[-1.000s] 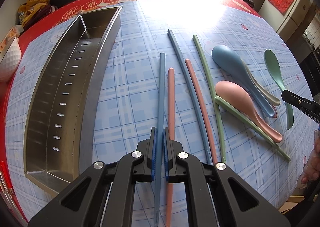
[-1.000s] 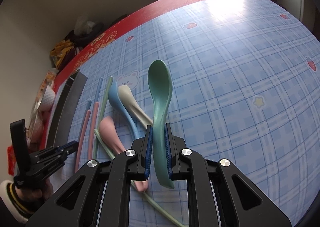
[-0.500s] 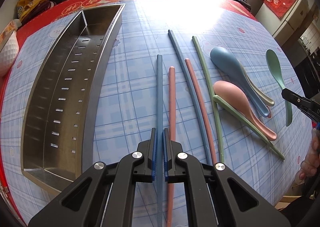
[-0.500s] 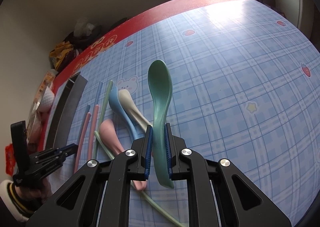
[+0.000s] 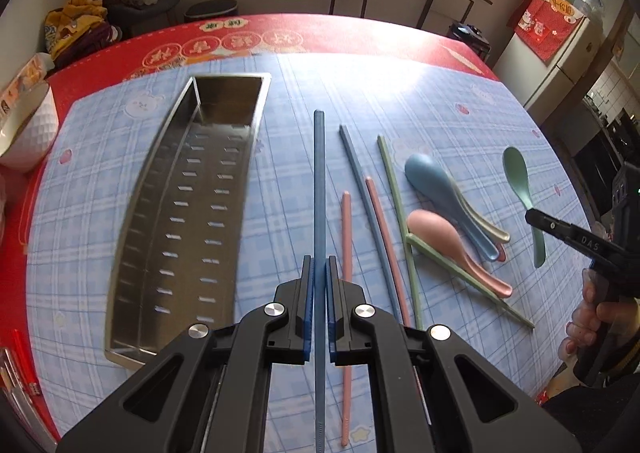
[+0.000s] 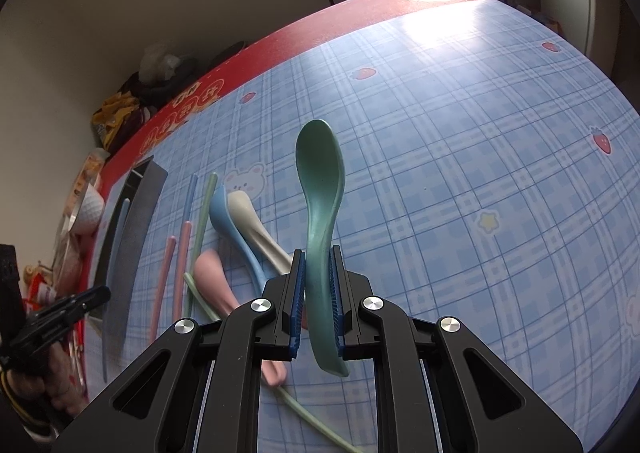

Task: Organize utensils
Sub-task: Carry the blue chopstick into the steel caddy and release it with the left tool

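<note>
Left wrist view shows your left gripper (image 5: 319, 307) pinching the blue chopstick (image 5: 319, 189) near its lower third, so most of its length sticks out ahead of the fingers; you risk it pivoting in that narrow grip or clipping the rim of the steel tray (image 5: 248, 157) if you swing left too low. The tray lies toward the table's left edge with its long side running away from you, and its far end holds a divided compartment; I judge you should line the stick up with that long axis before lowering. On the right, your right gripper (image 6: 318, 305) pinches the green spoon (image 6: 322, 221) at its handle, bowl forward, above the table's near right part. Its curved handle could slip or twist between the pads. Carrying it to the tray means crossing the pink spoon (image 5: 444, 241), blue spoon (image 5: 440, 189) and loose chopsticks, so stay high. Open tablecloth (image 6: 480, 153) lies to the right and far side.
</note>
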Demonstrator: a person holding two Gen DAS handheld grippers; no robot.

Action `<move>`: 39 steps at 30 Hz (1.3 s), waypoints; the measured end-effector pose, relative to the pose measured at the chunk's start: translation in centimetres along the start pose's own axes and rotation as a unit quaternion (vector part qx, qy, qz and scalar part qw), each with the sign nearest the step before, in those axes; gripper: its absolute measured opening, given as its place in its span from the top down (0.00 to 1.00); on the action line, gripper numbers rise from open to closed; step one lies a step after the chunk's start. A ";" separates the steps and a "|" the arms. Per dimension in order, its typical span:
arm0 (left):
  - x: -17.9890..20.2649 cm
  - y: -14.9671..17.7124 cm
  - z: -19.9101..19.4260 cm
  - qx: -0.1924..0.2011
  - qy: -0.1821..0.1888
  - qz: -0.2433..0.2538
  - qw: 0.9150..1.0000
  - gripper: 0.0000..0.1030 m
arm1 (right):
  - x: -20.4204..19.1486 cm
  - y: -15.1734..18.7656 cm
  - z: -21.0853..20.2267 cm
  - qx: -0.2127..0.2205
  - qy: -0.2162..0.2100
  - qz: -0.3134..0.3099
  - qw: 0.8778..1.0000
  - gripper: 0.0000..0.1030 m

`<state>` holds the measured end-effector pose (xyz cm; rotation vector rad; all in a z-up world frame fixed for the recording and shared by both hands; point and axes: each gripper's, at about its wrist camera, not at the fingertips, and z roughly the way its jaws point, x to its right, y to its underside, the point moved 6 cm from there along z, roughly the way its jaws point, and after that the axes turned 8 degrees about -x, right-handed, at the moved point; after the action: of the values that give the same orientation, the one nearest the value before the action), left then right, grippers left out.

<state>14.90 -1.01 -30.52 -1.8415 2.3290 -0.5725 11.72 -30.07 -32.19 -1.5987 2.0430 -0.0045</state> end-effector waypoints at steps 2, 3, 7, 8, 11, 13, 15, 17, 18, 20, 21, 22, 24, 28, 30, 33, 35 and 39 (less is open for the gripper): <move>-1.3 -1.4 -0.7 0.010 -0.008 -0.007 1.000 0.95 | 0.1 0.0 0.1 -0.001 0.003 0.002 1.000 0.88; -2.2 -2.1 -0.8 0.011 -0.013 -0.012 1.000 0.95 | 0.1 0.0 0.1 -0.001 0.005 0.003 1.000 0.88; -5.5 -4.1 0.5 -0.008 -0.027 -0.024 0.999 0.95 | 0.2 0.0 0.0 -0.003 0.017 0.003 1.000 0.88; -6.2 -4.3 1.2 -0.016 -0.030 -0.024 0.999 0.95 | 0.3 0.1 -0.1 -0.004 0.020 0.004 1.000 0.88; -7.8 -4.5 3.2 -0.039 -0.031 -0.026 0.998 0.95 | 0.7 0.2 -0.3 -0.005 0.031 0.007 0.999 0.88; -8.2 -4.6 4.5 -0.054 -0.029 -0.026 0.998 0.95 | 0.9 0.3 -0.4 -0.006 0.038 0.010 0.999 0.88; -8.5 -4.7 5.5 -0.064 -0.027 -0.023 0.997 0.95 | 1.3 0.5 -0.6 -0.006 0.043 0.014 0.999 0.88; -8.6 -4.7 6.2 -0.071 -0.027 -0.021 0.997 0.95 | 1.6 0.7 -0.7 -0.006 0.048 0.018 0.999 0.88; -8.6 -4.8 6.5 -0.074 -0.027 -0.020 0.997 0.95 | 1.8 0.8 -0.7 -0.006 0.050 0.021 0.999 0.88; -8.4 -4.9 7.0 -0.078 -0.026 -0.019 0.996 0.95 | 2.1 1.0 -0.7 -0.006 0.052 0.027 0.998 0.88; -8.4 -4.9 7.1 -0.079 -0.026 -0.019 0.996 0.95 | 2.2 1.0 -0.8 -0.006 0.052 0.030 0.998 0.88; -8.4 -5.0 7.2 -0.079 -0.026 -0.019 0.996 0.94 | 2.4 1.1 -0.8 -0.006 0.052 0.033 0.998 0.88; -8.4 -5.1 7.1 -0.078 -0.029 -0.021 0.996 0.94 | 2.5 1.1 -0.8 -0.006 0.050 0.036 0.998 0.88; -8.2 -5.1 6.2 -0.070 -0.043 -0.024 0.996 0.94 | 2.6 1.1 -1.0 -0.003 0.042 0.035 0.999 0.88; -8.0 -5.0 5.4 -0.064 -0.051 -0.024 0.996 0.94 | 2.7 1.0 -1.3 0.000 0.035 0.033 0.999 0.88; -7.5 -4.8 3.6 -0.048 -0.070 -0.030 0.996 0.92 | 2.8 0.6 -1.9 0.005 0.022 0.027 0.999 0.88; -7.0 -4.6 2.1 -0.032 -0.083 -0.037 0.995 0.86 | 2.7 0.2 -2.3 0.009 0.011 0.021 1.000 0.88; -5.4 -3.4 -0.9 0.003 -0.113 -0.055 0.992 0.68 | 2.6 -0.6 -3.0 0.013 -0.009 0.004 1.000 0.88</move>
<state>19.05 3.74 -29.22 -1.9288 2.0915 -0.3597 10.67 -33.57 -30.50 -1.5695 2.0258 -0.0141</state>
